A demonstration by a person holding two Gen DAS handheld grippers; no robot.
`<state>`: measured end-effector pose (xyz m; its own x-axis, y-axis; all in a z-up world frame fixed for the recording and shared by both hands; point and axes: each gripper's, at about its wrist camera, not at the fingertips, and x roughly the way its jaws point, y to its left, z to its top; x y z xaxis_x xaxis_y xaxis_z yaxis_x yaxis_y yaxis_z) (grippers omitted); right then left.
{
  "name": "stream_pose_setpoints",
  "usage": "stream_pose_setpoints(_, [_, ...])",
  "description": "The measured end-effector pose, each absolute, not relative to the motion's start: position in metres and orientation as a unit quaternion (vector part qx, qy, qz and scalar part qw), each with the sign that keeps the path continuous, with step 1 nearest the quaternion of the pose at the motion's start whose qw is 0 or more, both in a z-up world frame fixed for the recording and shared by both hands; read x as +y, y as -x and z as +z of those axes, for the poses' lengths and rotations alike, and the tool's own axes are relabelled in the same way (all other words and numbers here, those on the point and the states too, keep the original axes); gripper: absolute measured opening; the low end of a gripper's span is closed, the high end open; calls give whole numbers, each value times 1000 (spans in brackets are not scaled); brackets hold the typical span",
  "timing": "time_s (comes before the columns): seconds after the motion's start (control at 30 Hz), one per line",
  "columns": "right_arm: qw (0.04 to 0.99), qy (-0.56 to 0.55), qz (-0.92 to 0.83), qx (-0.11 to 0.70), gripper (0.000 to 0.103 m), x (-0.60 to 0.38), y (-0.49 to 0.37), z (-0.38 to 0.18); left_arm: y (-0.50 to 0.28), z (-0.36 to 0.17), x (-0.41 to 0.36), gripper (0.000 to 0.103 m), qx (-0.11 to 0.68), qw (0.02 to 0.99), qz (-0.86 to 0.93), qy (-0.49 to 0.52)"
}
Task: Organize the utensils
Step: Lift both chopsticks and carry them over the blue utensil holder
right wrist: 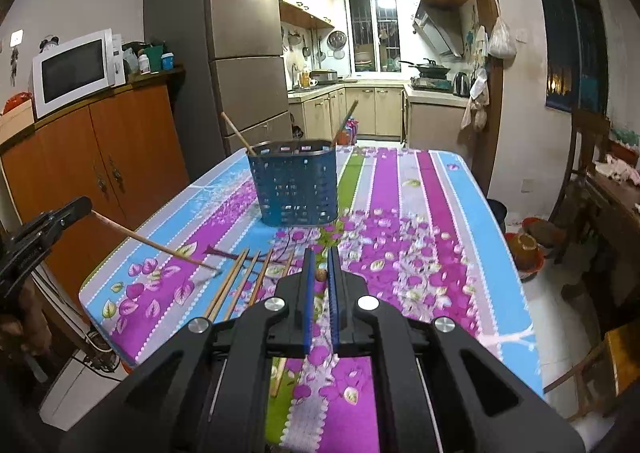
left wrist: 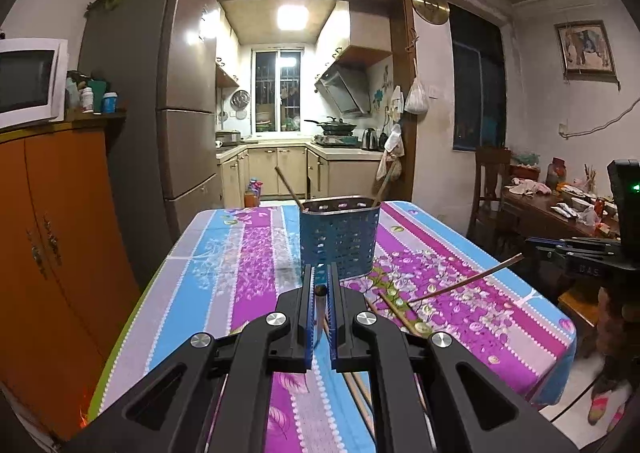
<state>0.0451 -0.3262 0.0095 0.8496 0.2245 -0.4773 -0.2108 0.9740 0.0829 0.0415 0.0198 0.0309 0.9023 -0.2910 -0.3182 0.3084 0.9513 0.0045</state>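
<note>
A blue perforated utensil holder (left wrist: 339, 239) stands on the striped floral tablecloth (left wrist: 224, 265) with two chopsticks leaning inside it; it also shows in the right wrist view (right wrist: 294, 183). My left gripper (left wrist: 320, 285) is shut on a chopstick (left wrist: 319, 309), seen end-on between the pads; in the right wrist view that chopstick (right wrist: 156, 244) slants down from the left gripper (right wrist: 82, 209) to the cloth. My right gripper (right wrist: 319, 267) is shut on a chopstick (right wrist: 320, 275) whose tip shows between the pads; in the left wrist view this chopstick (left wrist: 468, 280) slants from the right. Several loose chopsticks (right wrist: 240, 285) lie on the cloth.
An orange cabinet (right wrist: 108, 161) with a microwave (right wrist: 74, 71) stands left of the table, a fridge (right wrist: 240, 41) behind it. A wooden chair (left wrist: 490, 181) and a cluttered side table (left wrist: 560, 209) stand to the right. The kitchen lies beyond.
</note>
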Motion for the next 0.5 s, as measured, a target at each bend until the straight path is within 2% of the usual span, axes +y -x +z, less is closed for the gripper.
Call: stream_pose_setpoints(0.5, [941, -6, 137, 311, 5, -322, -93, 52, -101, 88, 6, 7, 187, 961, -203, -33])
